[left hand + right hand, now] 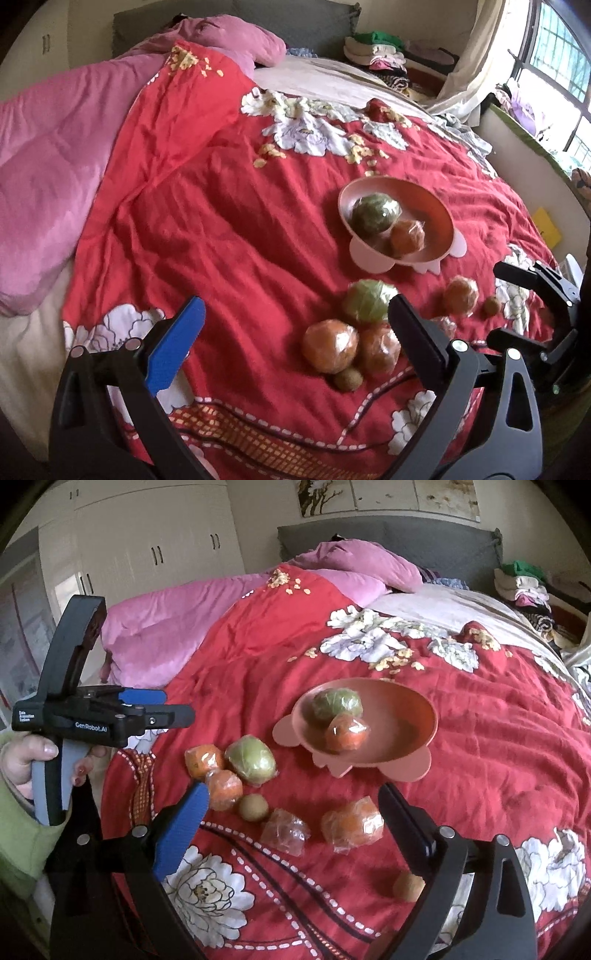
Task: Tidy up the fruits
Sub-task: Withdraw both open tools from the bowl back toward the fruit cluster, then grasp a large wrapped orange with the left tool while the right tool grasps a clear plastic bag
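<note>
Both grippers spread and empty, right gripper above the wrapped orange, left gripper idle — slick wrap could slip, rolling it across the soft red quilt short of the pink bowl.

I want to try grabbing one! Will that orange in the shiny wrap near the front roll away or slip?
Probably a little of both. The wrapped orange is round, so a nudge could roll it, though the rumpled red quilt should slow it. Its crinkly plastic film looks slick, so the open right gripper may slide.

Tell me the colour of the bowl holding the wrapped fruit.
The bowl is salmon pink, seen best from the right wrist view.
</note>
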A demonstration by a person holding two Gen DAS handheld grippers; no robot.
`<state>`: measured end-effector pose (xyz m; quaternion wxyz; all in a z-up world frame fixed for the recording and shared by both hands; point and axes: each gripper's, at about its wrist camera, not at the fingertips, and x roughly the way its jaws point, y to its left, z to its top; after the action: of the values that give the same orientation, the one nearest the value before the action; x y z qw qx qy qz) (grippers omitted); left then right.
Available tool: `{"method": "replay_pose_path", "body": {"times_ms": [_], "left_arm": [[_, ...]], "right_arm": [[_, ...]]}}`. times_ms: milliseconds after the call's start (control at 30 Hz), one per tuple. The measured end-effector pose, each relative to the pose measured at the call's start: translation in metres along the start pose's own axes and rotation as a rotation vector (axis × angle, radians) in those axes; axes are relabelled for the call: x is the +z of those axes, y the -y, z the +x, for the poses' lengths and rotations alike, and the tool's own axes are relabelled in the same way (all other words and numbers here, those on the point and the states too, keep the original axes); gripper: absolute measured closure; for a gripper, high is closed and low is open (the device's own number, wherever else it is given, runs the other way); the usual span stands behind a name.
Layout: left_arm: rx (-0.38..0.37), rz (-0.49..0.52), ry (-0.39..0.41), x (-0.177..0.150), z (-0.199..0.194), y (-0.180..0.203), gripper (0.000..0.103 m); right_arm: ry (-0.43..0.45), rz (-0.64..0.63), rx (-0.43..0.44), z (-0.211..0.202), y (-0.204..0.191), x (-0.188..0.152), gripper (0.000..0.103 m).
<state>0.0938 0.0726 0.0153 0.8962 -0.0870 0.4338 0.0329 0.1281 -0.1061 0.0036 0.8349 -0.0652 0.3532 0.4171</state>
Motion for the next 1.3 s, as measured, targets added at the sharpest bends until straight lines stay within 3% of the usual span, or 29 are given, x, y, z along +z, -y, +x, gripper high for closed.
{"method": "replay_pose_path", "body": {"times_ms": [967, 1233, 1300], "left_arm": [[-0.016, 0.07, -0.078, -0.036, 0.011, 0.005, 0.01], [-0.038, 0.081, -0.085, -0.038, 0.015, 0.006, 0.027], [-0.048, 0.079, -0.088, -0.038, 0.016, 0.006, 0.03]], "right_arm": [[-0.09, 0.018, 0.012, 0.014, -0.018, -0.034, 0.011], [-0.128, 0.039, -0.015, 0.024, -0.016, -0.041, 0.013], [-0.135, 0.041, -0.02, 0.026, -0.015, -0.042, 0.025]]}}
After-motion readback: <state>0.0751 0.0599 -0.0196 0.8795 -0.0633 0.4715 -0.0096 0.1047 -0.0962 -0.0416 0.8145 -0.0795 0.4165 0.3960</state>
